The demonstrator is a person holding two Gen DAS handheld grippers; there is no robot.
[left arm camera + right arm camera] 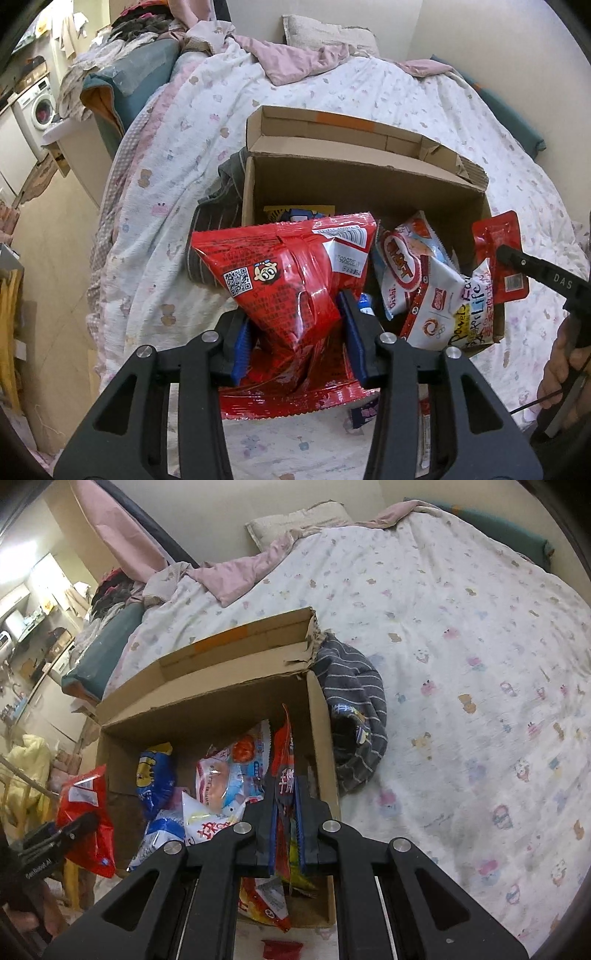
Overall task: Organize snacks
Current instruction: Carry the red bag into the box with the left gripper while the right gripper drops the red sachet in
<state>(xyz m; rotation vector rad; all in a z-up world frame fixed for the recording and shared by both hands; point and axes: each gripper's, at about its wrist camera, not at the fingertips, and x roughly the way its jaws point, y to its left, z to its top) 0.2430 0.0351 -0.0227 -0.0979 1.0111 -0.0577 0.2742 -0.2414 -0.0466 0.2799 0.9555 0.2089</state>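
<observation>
An open cardboard box (369, 173) stands on the bed with several snack packets inside, among them a white bag (406, 269) and a blue bag (155, 771). My left gripper (293, 310) is shut on a big red snack bag (280, 258), held over the box's near left corner; its blue pads squeeze the bag's lower half. The same bag (85, 801) shows at the left edge of the right wrist view. My right gripper (286, 786) is shut on a thin red packet (282, 746), held edge-on above the box's right side. That packet (498, 240) also appears in the left wrist view.
A grey striped garment (354, 709) lies against the box's side. The printed quilt (461, 664) covers the bed, with a pillow (295, 520) by the wall. A small red packet (282, 949) lies on the quilt before the box. A washing machine (37, 107) stands beyond the bed.
</observation>
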